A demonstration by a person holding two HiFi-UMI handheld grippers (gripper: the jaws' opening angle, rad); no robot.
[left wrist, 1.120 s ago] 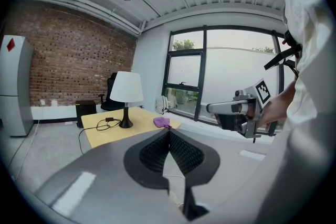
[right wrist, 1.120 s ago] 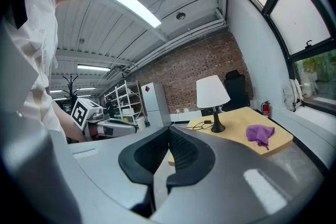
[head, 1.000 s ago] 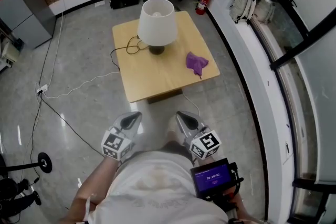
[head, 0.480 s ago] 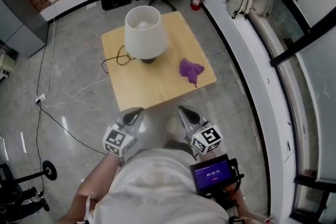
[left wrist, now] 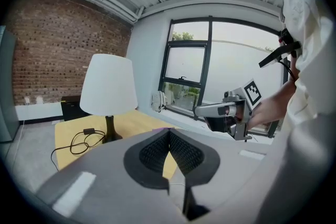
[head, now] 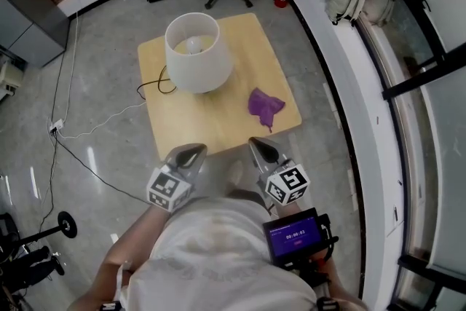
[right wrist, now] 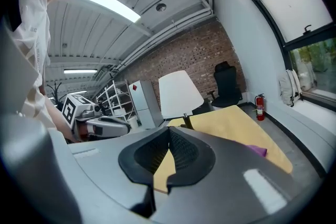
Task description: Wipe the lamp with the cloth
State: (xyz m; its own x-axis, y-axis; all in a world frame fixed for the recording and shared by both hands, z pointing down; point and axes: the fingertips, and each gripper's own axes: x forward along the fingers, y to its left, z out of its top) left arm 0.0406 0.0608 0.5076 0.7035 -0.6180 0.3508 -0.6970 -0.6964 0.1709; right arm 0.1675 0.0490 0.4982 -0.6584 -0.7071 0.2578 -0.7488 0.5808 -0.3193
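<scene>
Lamp [head: 198,58] with white conical shade, crumpled purple cloth [head: 264,105], square wooden table [head: 211,121]

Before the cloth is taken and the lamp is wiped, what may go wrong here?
1. The lamp stands tall on a narrow base; pressing the cloth on its shade may tip it.
2. Its black cable loops on the table and runs over the edge; an arm could snag it and pull the lamp.
3. The left tongs and right tongs are both shut; unopened, they may push the cloth off the nearby edge.
</scene>
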